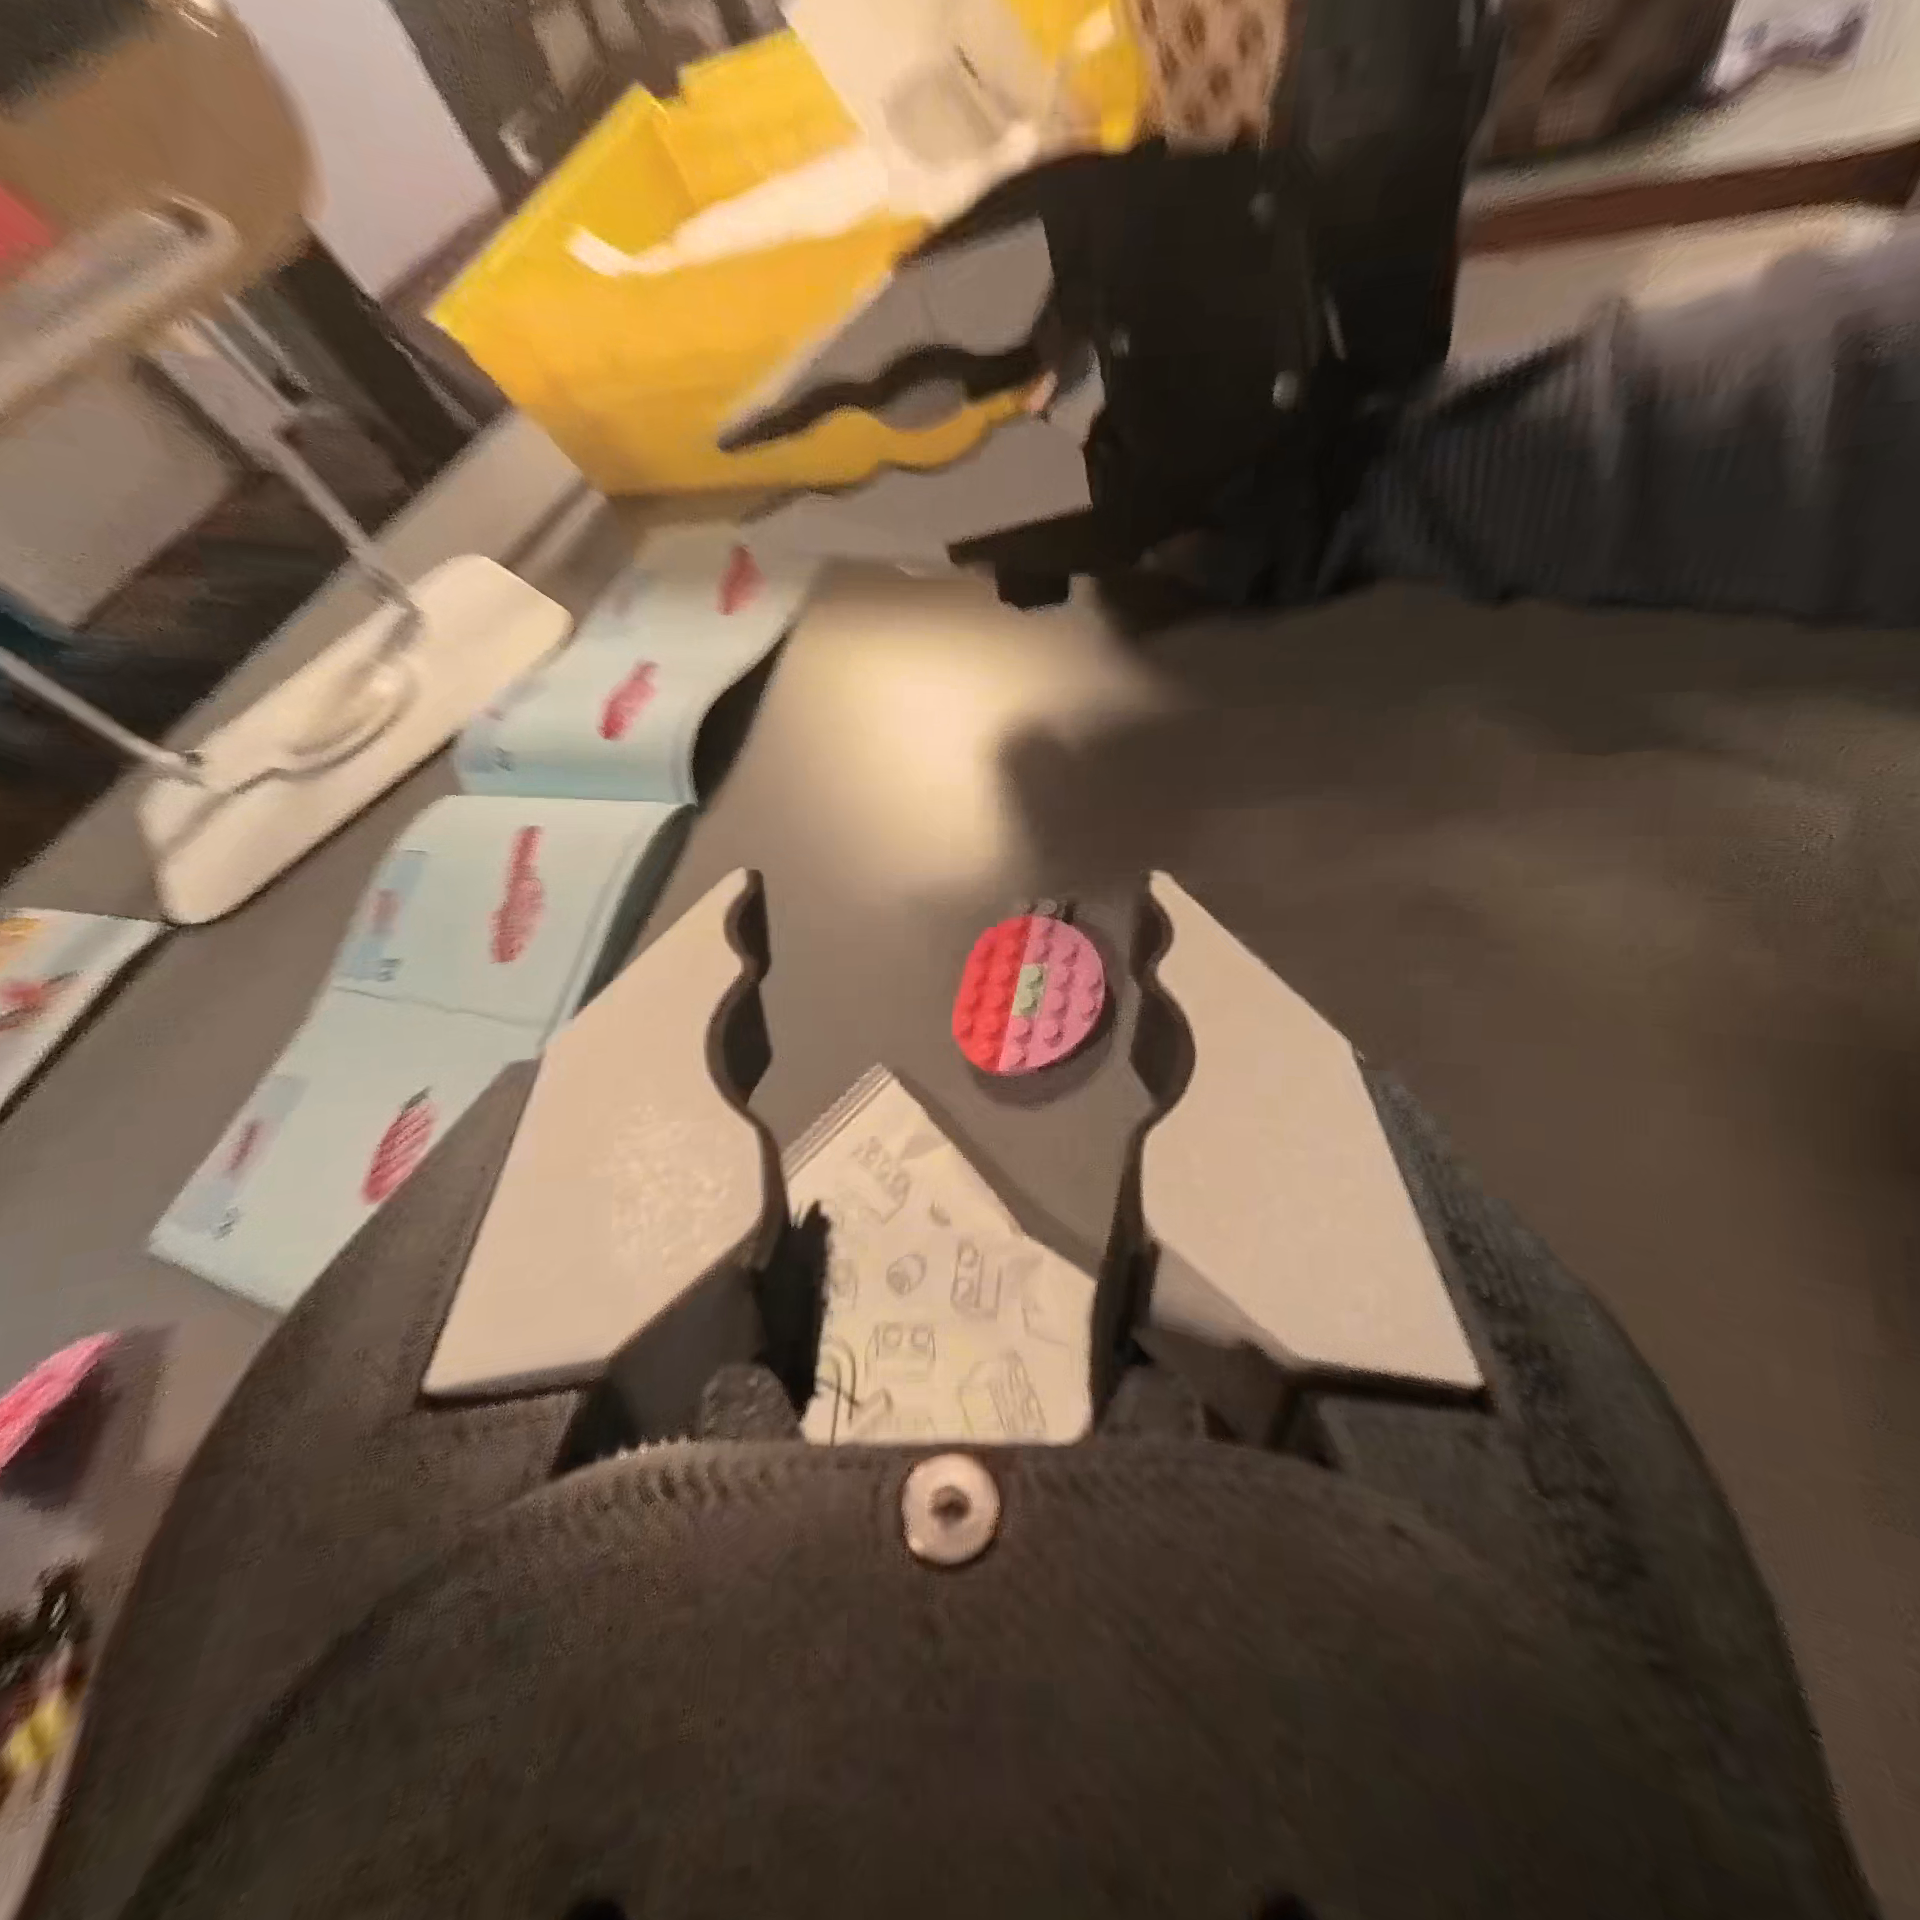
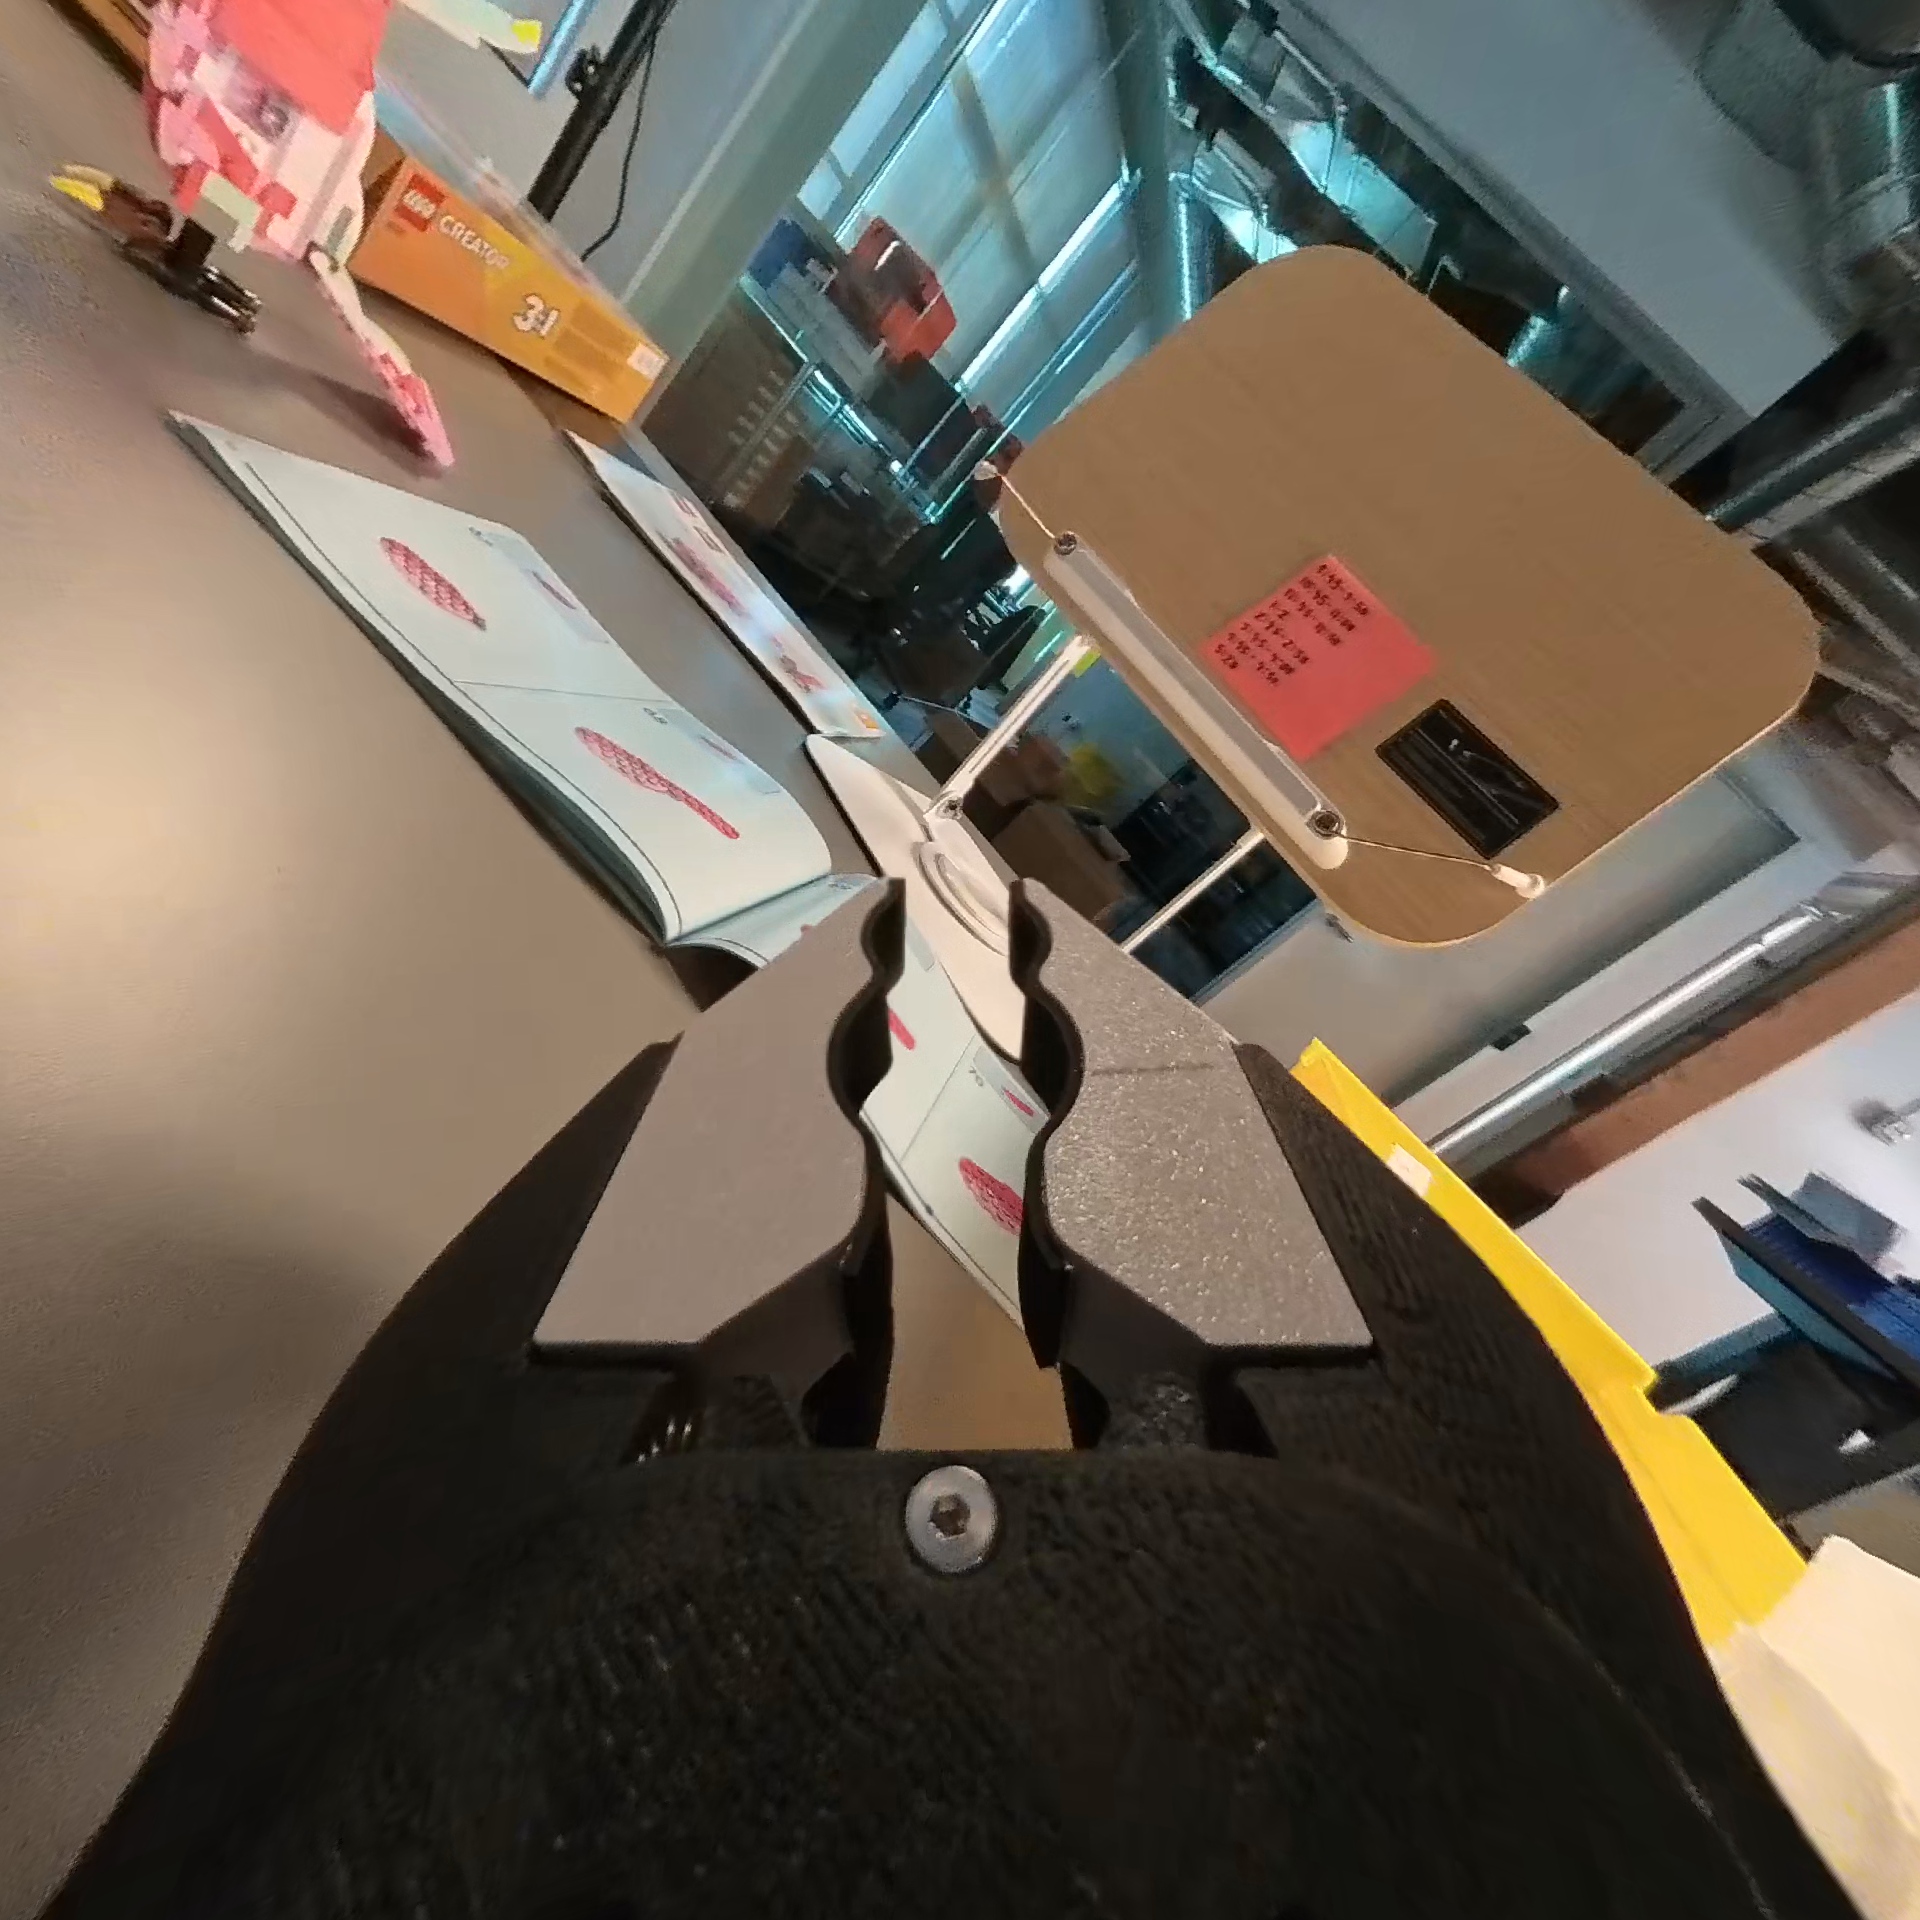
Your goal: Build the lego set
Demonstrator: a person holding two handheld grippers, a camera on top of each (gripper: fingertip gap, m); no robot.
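Observation:
In the left wrist view my left gripper (image 1: 951,894) is open wide just above the dark table (image 1: 1455,935). A round studded brick disc (image 1: 1032,997), half red and half pink with a small green piece in its middle, lies flat on the table between the fingers, nearer the right one. Neither pad touches it. A white printed booklet (image 1: 935,1247) lies under the gripper's base. My right gripper (image 2: 956,894) is tilted, its fingers a narrow gap apart with nothing between them. Beyond them lies a light blue instruction booklet (image 2: 956,1143). It also shows far off in the left wrist view (image 1: 883,400), by the yellow bin (image 1: 665,343).
Open light blue instruction booklets (image 1: 540,914) (image 2: 540,686) lie along the table's left. A white lamp base (image 1: 343,727) stands beside them, its wooden head (image 2: 1403,592) overhead. An orange box (image 2: 499,281) and a pink brick build (image 2: 270,135) stand farther back. The grippers' ends are close to 15 centimetres from one another.

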